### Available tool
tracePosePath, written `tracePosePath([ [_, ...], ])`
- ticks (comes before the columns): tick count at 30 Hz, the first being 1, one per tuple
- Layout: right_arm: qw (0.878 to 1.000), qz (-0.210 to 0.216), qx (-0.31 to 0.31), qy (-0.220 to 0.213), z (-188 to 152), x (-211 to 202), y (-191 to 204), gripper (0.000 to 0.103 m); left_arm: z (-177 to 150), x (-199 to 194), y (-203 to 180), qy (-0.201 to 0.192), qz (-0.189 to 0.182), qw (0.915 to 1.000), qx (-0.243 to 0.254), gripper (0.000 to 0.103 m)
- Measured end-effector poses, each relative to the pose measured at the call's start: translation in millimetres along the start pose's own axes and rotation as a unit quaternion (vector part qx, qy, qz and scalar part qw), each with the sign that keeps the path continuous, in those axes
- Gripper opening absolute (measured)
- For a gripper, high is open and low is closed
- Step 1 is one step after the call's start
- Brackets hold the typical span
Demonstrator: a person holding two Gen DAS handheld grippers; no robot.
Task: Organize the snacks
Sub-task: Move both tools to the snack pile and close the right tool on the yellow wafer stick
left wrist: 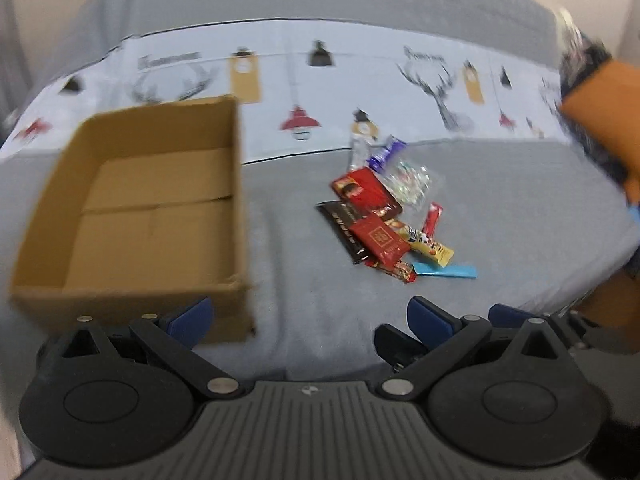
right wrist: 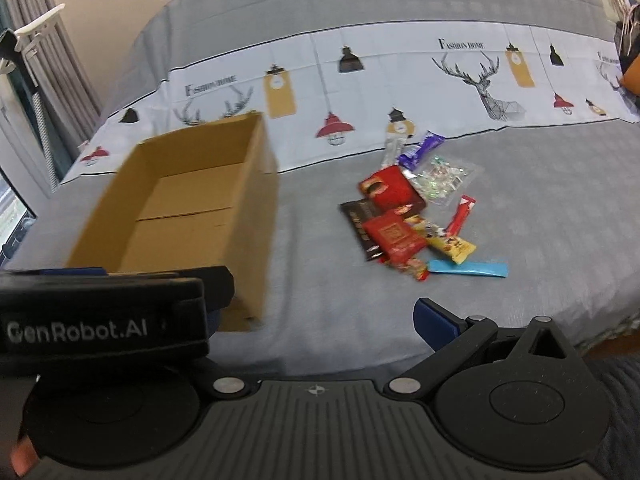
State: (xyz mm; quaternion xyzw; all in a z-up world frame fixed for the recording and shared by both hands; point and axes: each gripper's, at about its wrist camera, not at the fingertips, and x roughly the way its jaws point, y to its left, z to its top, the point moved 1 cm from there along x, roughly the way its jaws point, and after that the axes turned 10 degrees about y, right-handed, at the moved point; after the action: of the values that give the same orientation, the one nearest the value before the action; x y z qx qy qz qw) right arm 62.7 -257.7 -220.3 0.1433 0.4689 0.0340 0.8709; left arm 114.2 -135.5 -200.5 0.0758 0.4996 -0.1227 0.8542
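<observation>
An open, empty cardboard box [left wrist: 152,208] [right wrist: 188,204] stands on the grey bedspread at the left. To its right lies a heap of snacks [left wrist: 384,220] [right wrist: 416,216]: red packets, a dark bar, a yellow pack, a purple wrapper [right wrist: 420,150], a clear candy bag [right wrist: 444,180] and a light blue packet [left wrist: 446,270] [right wrist: 468,268]. My left gripper [left wrist: 310,316] hovers open and holds nothing, just in front of the box's near right corner. Near the bed's front edge, my right gripper [right wrist: 320,320] is open too. Its left finger is hidden behind the left gripper's black body [right wrist: 100,320].
A white band with deer and lamp prints [right wrist: 400,80] crosses the bed behind the box and snacks. An orange and dark object [left wrist: 596,100] [right wrist: 632,72] sits at the far right. Curtains and a window [right wrist: 24,120] are to the left. Open grey bedspread [right wrist: 560,208] lies right of the snacks.
</observation>
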Motion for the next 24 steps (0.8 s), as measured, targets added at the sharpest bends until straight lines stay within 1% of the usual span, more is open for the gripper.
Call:
tracePosePath([
  [1, 1.0, 0.008, 0.005, -0.002, -0.5, 11.8, -17.1, 0.102, 4.8, 17.2, -10.7, 0.003, -0.005, 0.9998, 0.019, 0.103],
  [3, 1.0, -0.001, -0.003, -0.007, -0.3, 34.1, -47.5, 0.102, 13.4, 48.6, -22.3, 0.012, -0.036, 0.9987, 0.035, 0.103],
  [5, 1.0, -0.023, -0.015, -0.009, 3.6, 51.1, -75.1, 0.102, 22.8, 79.8, -29.2, 0.022, -0.071, 0.9967, 0.033, 0.103],
  [6, 1.0, -0.024, -0.017, -0.01, 6.4, 57.2, -87.3, 0.102, 29.6, 97.2, -32.3, 0.029, -0.082, 0.9957, 0.032, 0.103],
  [7, 0.999, -0.027, -0.014, -0.014, 11.5, 64.4, -105.6, 0.102, 36.8, 112.3, -35.2, 0.035, -0.087, 0.9951, 0.03, 0.103],
  [9, 0.999, -0.041, -0.001, -0.012, 23.1, 76.2, -133.8, 0.102, 52.1, 141.9, -38.0, 0.031, -0.095, 0.9948, 0.023, 0.103],
  [10, 0.999, -0.036, 0.002, -0.02, 30.6, 82.0, -149.3, 0.1, 58.3, 153.0, -38.7, 0.025, -0.102, 0.9943, 0.021, 0.103],
  [11, 0.999, -0.023, -0.001, -0.028, 38.1, 87.5, -163.1, 0.094, 66.1, 163.9, -40.2, 0.025, -0.107, 0.9938, 0.021, 0.103],
  [12, 0.999, -0.013, -0.003, -0.032, 44.0, 92.7, -171.4, 0.086, 74.1, 176.0, -40.2, 0.027, -0.111, 0.9933, 0.018, 0.097],
  [13, 1.0, -0.001, -0.006, -0.03, 52.7, 101.3, -181.4, 0.081, 80.8, 186.0, -39.5, 0.028, -0.113, 0.9932, 0.011, 0.083],
  [14, 1.0, 0.005, -0.012, -0.026, 58.1, 107.5, -185.1, 0.067, 86.9, 193.7, -37.6, 0.031, -0.117, 0.9927, 0.003, 0.078],
  [15, 0.999, 0.014, -0.023, -0.019, 66.6, 118.6, -188.2, 0.052, 93.8, 203.9, -35.0, 0.034, -0.131, 0.9907, -0.008, 0.075],
  [17, 0.999, 0.024, -0.044, -0.005, 77.3, 134.1, -185.3, 0.044, 101.6, 220.0, -32.4, 0.041, -0.156, 0.9868, -0.016, 0.07],
  [18, 0.998, 0.024, -0.06, 0.002, 82.4, 143.6, -181.9, 0.042, 104.3, 229.0, -33.4, 0.045, -0.159, 0.9861, -0.013, 0.059],
  [19, 0.996, 0.021, -0.087, 0.01, 86.1, 154.0, -176.0, 0.041, 105.3, 237.6, -34.9, 0.05, -0.152, 0.9871, -0.007, 0.048],
  [20, 0.994, 0.021, -0.11, 0.02, 87.7, 161.4, -169.7, 0.039, 105.1, 240.9, -34.9, 0.045, -0.146, 0.9882, -0.005, 0.046],
  [21, 0.992, 0.022, -0.122, 0.027, 87.9, 166.5, -164.4, 0.039, 104.5, 240.7, -34.6, 0.034, -0.143, 0.9891, -0.001, 0.042],
  [22, 0.991, 0.03, -0.127, 0.037, 87.7, 172.1, -161.1, 0.039, 103.8, 241.3, -34.7, 0.033, -0.148, 0.9884, 0.006, 0.031],
  [23, 0.99, 0.038, -0.126, 0.047, 86.9, 176.3, -159.5, 0.039, 102.1, 241.2, -34.1, 0.034, -0.158, 0.9868, 0.011, 0.025],
  [24, 0.99, 0.04, -0.126, 0.055, 86.1, 179.6, -158.2, 0.039, 99.2, 241.4, -33.2, 0.037, -0.162, 0.9859, 0.014, 0.015],
])
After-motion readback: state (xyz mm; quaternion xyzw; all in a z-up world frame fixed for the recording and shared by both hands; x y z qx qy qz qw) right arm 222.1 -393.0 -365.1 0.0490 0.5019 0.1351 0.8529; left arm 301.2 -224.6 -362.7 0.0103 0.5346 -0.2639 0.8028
